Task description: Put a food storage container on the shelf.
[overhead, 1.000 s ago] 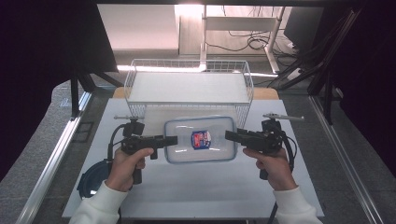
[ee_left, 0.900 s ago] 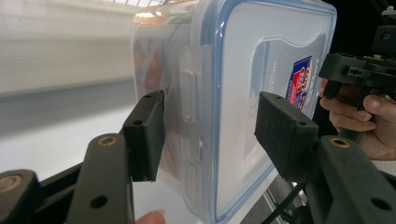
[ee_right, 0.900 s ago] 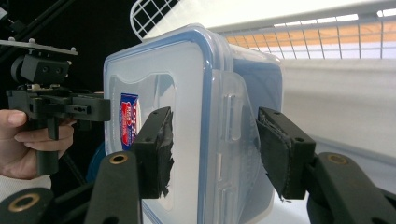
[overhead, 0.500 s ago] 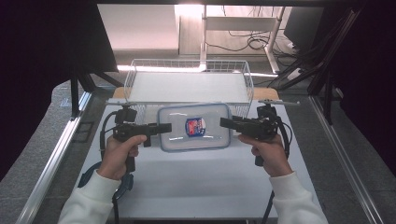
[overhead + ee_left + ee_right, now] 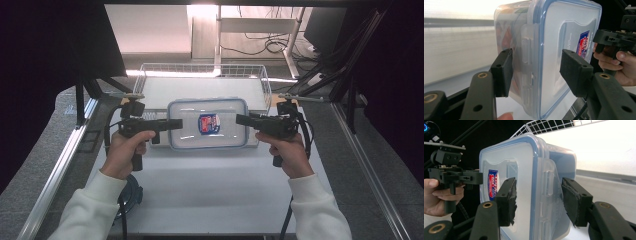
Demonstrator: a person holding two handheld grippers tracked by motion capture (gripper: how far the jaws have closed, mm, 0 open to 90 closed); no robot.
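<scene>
- High view: above the person's side, facing forward and down over the bench [image 5: 210,200], well back.
- Left gripper view: looks along its fingers [image 5: 501,72], very near the box [image 5: 554,50].
- Right gripper view: the same from the opposite end.
- All three share the box.

Left gripper [image 5: 172,124]: held level in the left hand [image 5: 125,150], pointing inward, jaws clamped across one short end of the container [image 5: 207,123]. Right gripper [image 5: 242,120]: held level in the right hand [image 5: 287,152], pointing inward, jaws clamped across the opposite end; both forearms in white sleeves
</scene>
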